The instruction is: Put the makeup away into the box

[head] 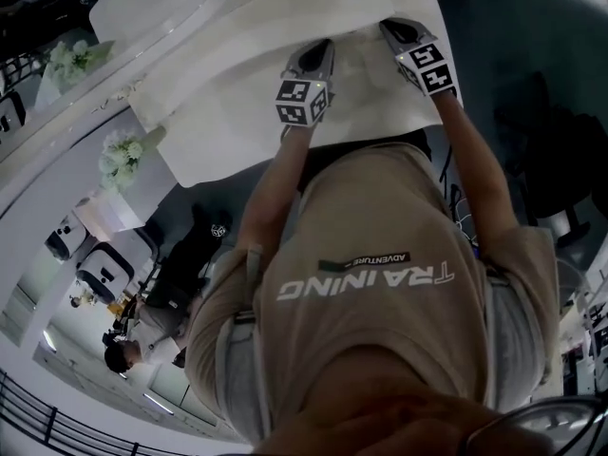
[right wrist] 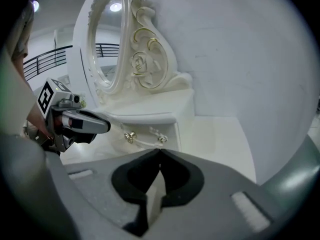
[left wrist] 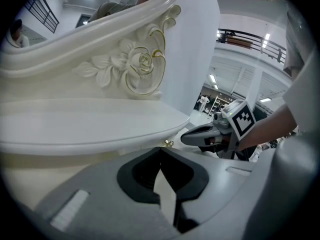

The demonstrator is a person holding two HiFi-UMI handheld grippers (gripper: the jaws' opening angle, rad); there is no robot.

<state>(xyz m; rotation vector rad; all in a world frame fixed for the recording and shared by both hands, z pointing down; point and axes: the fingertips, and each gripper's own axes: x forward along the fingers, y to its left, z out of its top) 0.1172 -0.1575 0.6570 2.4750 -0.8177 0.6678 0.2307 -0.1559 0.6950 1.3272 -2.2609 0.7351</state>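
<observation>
- The left gripper [left wrist: 161, 156] was clenched with nothing between its jaws, and the right gripper [right wrist: 159, 158] was clenched and empty too. A reach made like that would only have pushed an item along instead of taking it.
- Neither the makeup nor the box showed in any view, so the task looked not yet begun. Hunting for them with the tips leading could have ended in a blind knock.
- Both grippers hovered over the white dressing table [head: 237, 103], side by side and near each other. A swing of either toward the other might have clashed them.
- The carved mirror frame [right wrist: 107, 39] stood at the far left of the table, with the gold knobs [right wrist: 130, 136] of a small drawer beneath it. A careless thrust forward could have struck or scratched them.
- The table top looked smooth, so small pieces might have slid off its near edge if nudged.
</observation>
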